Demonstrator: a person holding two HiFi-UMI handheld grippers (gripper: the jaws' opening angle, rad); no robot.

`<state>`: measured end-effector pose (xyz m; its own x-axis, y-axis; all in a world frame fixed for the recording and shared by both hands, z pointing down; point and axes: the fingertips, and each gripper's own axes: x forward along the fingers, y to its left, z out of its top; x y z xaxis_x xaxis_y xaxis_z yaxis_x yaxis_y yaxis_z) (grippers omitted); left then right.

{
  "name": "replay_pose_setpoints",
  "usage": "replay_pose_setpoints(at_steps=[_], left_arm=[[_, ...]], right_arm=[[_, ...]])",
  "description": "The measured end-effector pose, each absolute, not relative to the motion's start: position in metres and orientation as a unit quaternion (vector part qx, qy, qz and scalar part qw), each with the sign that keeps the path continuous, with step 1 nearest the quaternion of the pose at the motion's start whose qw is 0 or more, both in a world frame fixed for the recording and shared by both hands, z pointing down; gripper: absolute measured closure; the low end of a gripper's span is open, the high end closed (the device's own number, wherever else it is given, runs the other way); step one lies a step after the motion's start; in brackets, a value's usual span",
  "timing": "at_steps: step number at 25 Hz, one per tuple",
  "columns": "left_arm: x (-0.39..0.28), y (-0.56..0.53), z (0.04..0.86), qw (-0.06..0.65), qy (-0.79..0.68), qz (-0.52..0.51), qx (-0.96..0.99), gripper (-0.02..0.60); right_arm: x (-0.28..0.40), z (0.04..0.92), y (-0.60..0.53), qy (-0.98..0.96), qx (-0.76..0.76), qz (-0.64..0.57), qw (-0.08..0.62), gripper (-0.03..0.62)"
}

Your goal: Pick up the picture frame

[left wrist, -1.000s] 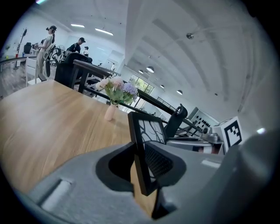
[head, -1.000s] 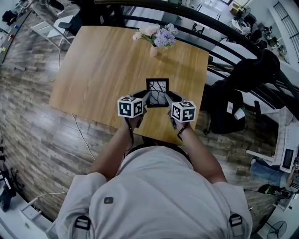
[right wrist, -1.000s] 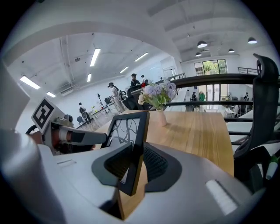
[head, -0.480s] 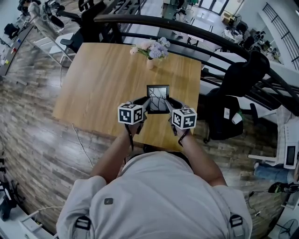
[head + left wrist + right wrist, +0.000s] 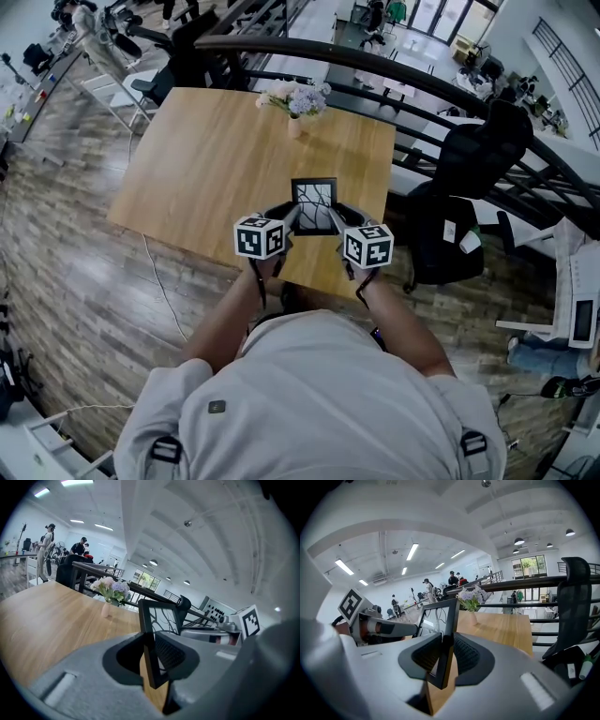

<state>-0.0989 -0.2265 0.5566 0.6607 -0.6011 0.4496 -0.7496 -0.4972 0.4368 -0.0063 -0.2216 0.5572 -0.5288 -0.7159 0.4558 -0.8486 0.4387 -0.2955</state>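
**A:** Where's the frame (image 5: 314, 197) right now?

**B:** Between the two grippers, on the person's side of the vase (image 5: 294, 101) and well apart from it. It's over the part of the counter (image 5: 206, 159) farthest from the vase. It stands roughly upright, a little tilted, picture side towards the person.

**A:** Which gripper has it?

**B:** Both. The left gripper (image 5: 149, 652) has its fingers (image 5: 169, 654) pinched on the frame's left edge, low down. The right gripper (image 5: 446, 657) does the same on the right edge. In each gripper view the black border runs straight through a narrow gap, with a pad pressed on it from each side.

**A:** So the grasp is done. Is it off the wood?

**B:** I'd say so. The bottom corner hangs free under the left fingers with wood showing past it. No view shows the gap under the frame cleanly, though. I'd call this the lift itself, well along.

**A:** What does the next move ask for?

**B:** Both hands rising together at the same pace. The grips sit on thin edges, so if one hand leads, the frame could twist in the pads or slip out. It wants an even squeeze, and the face shouldn't tip any further.

**A:** Anything in the way?

**B:** Not that I can see. The vase is the only other thing on the counter, and it's well off from the frame. Straight up, or away from the vase towards the person, looks safe.

**A:** And then?

**B:** Once it's plainly above the counter and held level, the pick-up is finished.
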Motion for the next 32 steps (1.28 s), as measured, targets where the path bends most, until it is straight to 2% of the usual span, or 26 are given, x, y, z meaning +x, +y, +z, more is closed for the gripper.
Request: replay_pose_setpoints(at_steps=[17,32], left_arm=[[-0.021,-0.052,0.534,0.29,-0.442,0.094,0.844,0.506],[-0.003,0.003,0.516,0.268,-0.449,0.094,0.847,0.506]], right_arm=[[0.074,0.538,-0.047,-0.865,0.429,0.232,0.116,0.506],[0.091,0.522,0.0,-0.872,0.424,0.223,0.102,0.51]])
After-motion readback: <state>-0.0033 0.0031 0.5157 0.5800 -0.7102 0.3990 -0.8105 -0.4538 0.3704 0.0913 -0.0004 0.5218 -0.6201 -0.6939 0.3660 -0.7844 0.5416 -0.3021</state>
